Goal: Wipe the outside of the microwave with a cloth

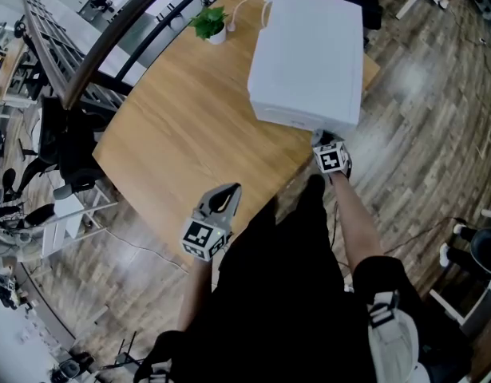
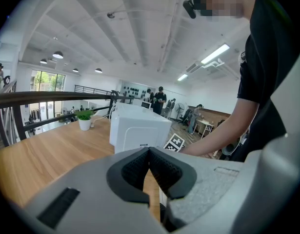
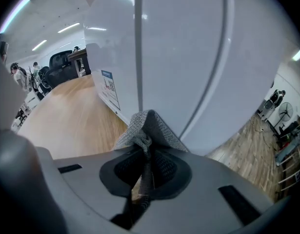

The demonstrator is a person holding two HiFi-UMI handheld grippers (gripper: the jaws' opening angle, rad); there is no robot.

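The wooden table (image 1: 173, 126) carries the white microwave (image 1: 309, 54) at its right edge, front toward you, with your right gripper (image 1: 329, 146) at that face. Your left gripper (image 2: 150, 151) shows jaws together, empty. Your right jaws clamp the grey cloth (image 3: 147, 128) against the microwave.

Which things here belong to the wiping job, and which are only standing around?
For the job:
microwave
cloth
right gripper, clamping the cloth

Not in use:
plant
left gripper, shut on nothing

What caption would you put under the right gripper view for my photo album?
The right gripper, jaws shut on a grey cloth, holds it at the white microwave front.
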